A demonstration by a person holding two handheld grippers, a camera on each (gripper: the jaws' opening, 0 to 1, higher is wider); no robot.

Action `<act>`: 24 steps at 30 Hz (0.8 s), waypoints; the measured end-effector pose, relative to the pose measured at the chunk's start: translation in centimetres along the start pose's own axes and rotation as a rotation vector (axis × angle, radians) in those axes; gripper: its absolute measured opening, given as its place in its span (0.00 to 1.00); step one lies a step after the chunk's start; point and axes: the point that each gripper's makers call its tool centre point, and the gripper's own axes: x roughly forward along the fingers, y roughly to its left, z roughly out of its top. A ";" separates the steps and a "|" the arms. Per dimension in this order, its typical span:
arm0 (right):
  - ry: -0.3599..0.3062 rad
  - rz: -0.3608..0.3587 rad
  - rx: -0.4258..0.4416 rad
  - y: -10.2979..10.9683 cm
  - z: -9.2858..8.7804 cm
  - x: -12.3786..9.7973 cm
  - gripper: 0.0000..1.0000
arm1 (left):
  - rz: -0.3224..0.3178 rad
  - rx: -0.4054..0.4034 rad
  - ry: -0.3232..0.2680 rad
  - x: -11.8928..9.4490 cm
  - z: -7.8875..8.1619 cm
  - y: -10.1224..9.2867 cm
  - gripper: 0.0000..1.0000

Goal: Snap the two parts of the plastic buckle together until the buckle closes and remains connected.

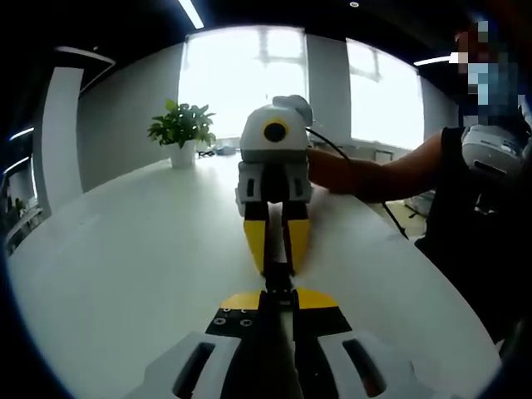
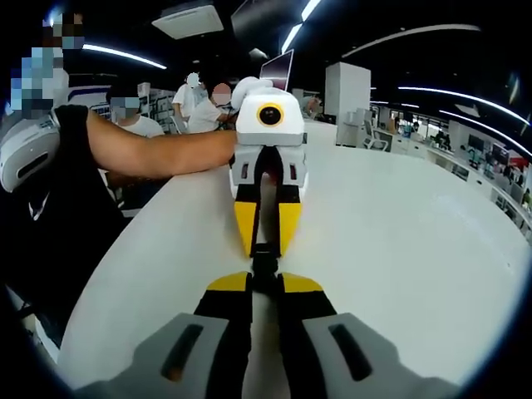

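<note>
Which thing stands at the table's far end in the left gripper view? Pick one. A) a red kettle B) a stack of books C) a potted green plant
C: a potted green plant in a white pot stands on the white table, before the bright window.

White table point(image 1: 125, 266); black buckle point(image 1: 278, 278); yellow-and-black jaws on each white hand-held gripper point(image 2: 266, 241).
</note>
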 end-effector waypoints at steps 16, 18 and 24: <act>-0.010 0.006 0.017 0.5 0.1 -0.2 0.09 | 0.009 0.002 -0.002 0.2 0.2 -0.3 0.08; -0.009 0.006 0.016 0.5 0.1 -0.2 0.09 | 0.009 0.000 -0.004 0.0 0.2 0.1 0.08; -0.009 0.013 0.013 0.4 0.1 -0.1 0.09 | 0.011 0.013 0.001 0.2 0.2 -0.4 0.09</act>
